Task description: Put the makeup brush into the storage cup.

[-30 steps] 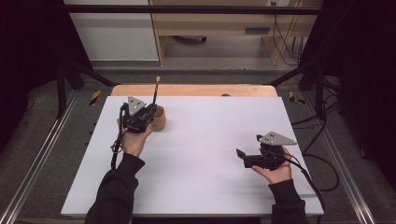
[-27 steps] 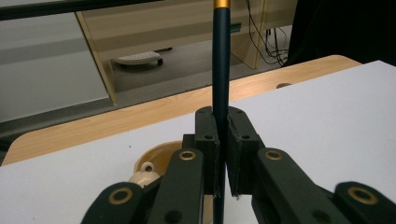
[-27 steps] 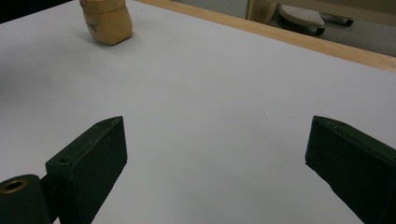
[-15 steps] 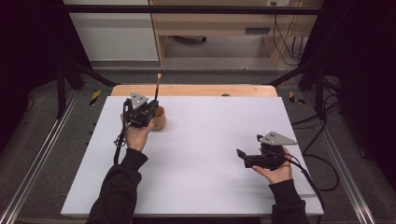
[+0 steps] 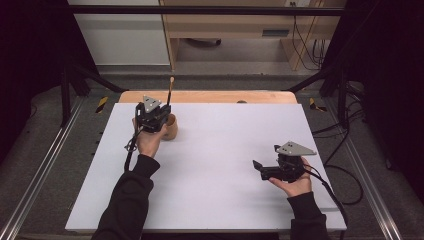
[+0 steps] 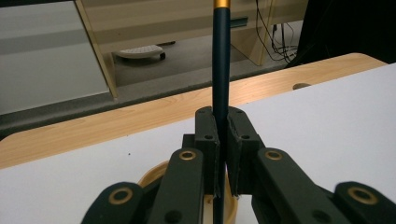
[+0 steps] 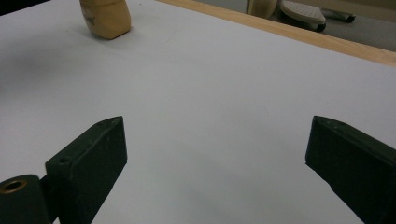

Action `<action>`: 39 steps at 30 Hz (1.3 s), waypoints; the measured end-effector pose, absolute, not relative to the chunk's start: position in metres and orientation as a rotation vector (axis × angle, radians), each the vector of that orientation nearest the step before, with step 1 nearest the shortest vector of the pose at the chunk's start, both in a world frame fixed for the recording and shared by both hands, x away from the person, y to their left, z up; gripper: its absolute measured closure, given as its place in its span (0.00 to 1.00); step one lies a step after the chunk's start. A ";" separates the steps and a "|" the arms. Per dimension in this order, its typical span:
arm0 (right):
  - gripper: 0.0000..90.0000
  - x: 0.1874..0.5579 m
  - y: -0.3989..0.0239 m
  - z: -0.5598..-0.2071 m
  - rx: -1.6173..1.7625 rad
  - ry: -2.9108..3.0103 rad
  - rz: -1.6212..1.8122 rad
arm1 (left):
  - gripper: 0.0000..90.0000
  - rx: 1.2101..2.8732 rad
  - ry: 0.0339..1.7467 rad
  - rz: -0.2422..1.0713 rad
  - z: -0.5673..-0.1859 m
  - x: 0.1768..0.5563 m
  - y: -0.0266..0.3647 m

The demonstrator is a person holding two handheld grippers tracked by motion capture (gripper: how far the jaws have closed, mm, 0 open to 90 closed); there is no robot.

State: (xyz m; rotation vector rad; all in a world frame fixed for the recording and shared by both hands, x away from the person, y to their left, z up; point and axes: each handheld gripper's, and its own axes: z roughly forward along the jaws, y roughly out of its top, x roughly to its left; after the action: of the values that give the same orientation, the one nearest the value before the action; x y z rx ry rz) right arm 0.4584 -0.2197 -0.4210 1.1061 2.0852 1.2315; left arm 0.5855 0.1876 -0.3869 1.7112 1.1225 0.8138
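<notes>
High view. One white table (image 5: 215, 170) is filling the middle of the frame, with a strip of bare wood (image 5: 210, 96) running along its far edge at 12 o'clock. Two grippers are working over it, one per hand. The left gripper (image 5: 159, 116) is sitting at about 10 o'clock on the table, right over one small wooden cup (image 5: 171, 128). One thin dark stick (image 5: 169, 91) is rising from that gripper, nearly upright, with a pale tip at the top. The right gripper (image 5: 257, 166) is resting at about 4 o'clock, well apart from the cup, pointing toward 9 o'clock. Two dark sleeves are coming in from 6 o'clock.

Left gripper view. The left gripper (image 6: 223, 140) is clenching the one dark stick (image 6: 221, 60): both jaws are pressing against its shaft, no gap showing. The stick is running straight up toward 12 o'clock, where a gold band is ringing it at the frame's top. The rim of the wooden cup (image 6: 154, 175) is showing directly beneath the jaws at 6 o'clock, and the stick's lower end is passing down toward its mouth; whether it is touching the cup's bottom cannot be told.

Right gripper view. The right gripper (image 7: 215, 140) is standing released, its two jaws spread wide with only bare white table (image 7: 210, 84) between them. The one wooden cup (image 7: 105, 17) is sitting far off at 11 o'clock.
</notes>
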 end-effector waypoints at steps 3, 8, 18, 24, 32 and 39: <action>0.06 0.458 -0.219 -0.421 1.112 2.088 1.229 | 0.93 1.704 1.136 0.808 -0.389 0.591 0.190; 0.06 0.459 -0.219 -0.424 1.113 2.095 1.222 | 0.93 1.701 1.141 0.815 -0.391 0.597 0.190; 0.06 0.460 -0.219 -0.425 1.115 2.103 1.217 | 0.93 1.700 1.143 0.818 -0.396 0.606 0.189; 0.06 0.460 -0.220 -0.425 1.110 2.104 1.217 | 0.93 1.700 1.153 0.820 -0.399 0.609 0.190; 0.06 0.460 -0.219 -0.426 1.113 2.112 1.216 | 0.93 1.707 1.156 0.813 -0.405 0.613 0.189; 0.06 0.460 -0.218 -0.426 1.111 2.113 1.213 | 0.93 1.721 1.161 0.811 -0.410 0.613 0.188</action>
State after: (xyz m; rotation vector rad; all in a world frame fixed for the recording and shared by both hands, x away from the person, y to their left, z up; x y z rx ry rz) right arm 0.4601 -0.2182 -0.4264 1.1106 2.1130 1.2132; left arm 0.6134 0.1882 -0.4098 1.7205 1.1612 0.8109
